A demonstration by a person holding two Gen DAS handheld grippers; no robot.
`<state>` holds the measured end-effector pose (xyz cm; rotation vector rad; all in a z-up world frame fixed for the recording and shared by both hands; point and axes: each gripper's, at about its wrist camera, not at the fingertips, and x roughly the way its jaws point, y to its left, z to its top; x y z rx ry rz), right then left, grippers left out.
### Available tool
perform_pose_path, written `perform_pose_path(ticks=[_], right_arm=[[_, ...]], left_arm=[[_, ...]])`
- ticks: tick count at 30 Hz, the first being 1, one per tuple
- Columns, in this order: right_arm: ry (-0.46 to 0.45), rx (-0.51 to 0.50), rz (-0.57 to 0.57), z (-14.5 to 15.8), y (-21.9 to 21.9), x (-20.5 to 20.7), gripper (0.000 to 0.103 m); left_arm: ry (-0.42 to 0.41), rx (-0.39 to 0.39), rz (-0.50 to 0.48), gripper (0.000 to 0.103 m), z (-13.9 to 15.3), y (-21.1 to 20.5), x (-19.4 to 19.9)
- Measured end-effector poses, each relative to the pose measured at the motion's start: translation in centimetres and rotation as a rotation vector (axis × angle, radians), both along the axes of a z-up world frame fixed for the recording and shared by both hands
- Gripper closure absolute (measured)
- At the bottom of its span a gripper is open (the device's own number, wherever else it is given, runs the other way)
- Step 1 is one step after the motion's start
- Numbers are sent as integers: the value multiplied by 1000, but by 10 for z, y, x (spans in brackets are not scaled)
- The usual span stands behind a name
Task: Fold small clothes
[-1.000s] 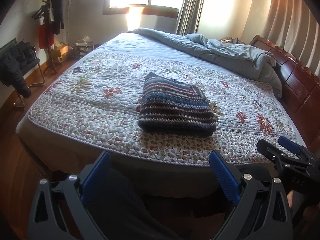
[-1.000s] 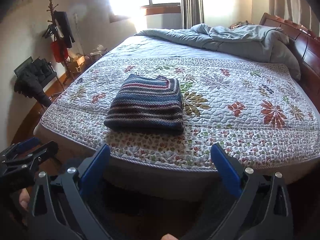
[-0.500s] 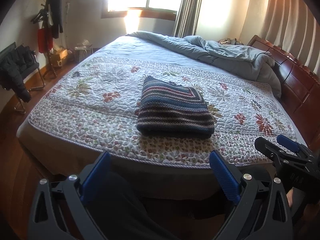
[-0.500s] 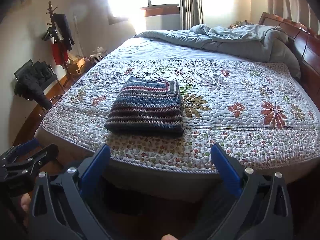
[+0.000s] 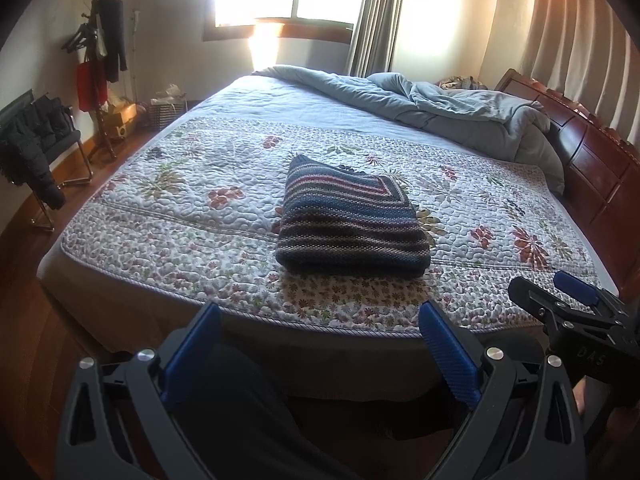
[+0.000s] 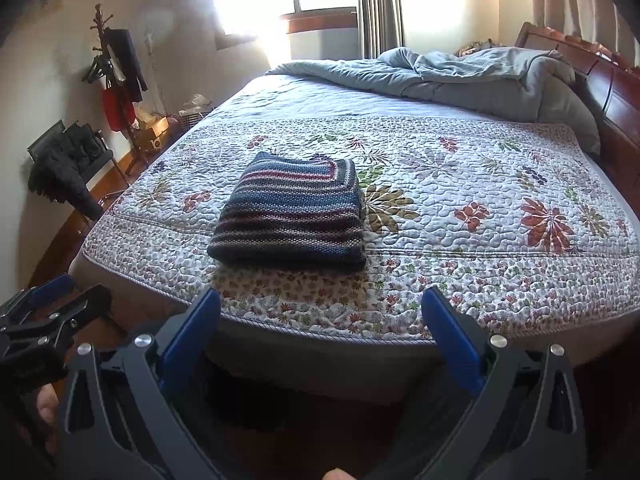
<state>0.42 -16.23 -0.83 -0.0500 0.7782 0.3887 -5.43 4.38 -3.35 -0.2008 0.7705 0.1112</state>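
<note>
1. The striped knit garment (image 5: 352, 228) lies folded into a flat rectangle on the floral quilt (image 5: 192, 216) near the bed's foot edge.
2. Its long axis runs parallel to that edge; the thick fold faces the grippers.
3. The left hand-held gripper (image 5: 320, 350) hangs spread wide, empty, short of the bed.
4. The right hand-held gripper (image 6: 322, 334) likewise: fingers apart, holding nothing.

I am seeing the folded sweater (image 5: 352, 224) lying on the quilt (image 5: 192, 216) near the bed's front edge; the duvet (image 5: 460, 112) is sitting behind it, the coat rack (image 5: 98, 60) apparently standing far left.
</note>
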Motion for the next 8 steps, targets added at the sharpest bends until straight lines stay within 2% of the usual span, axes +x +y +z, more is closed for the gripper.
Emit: perform_pose_path(ticks=[8], right_arm=[[2, 1, -1, -1, 0, 0, 3]], left_arm=[[19, -2, 20, 4, -2, 5, 2]])
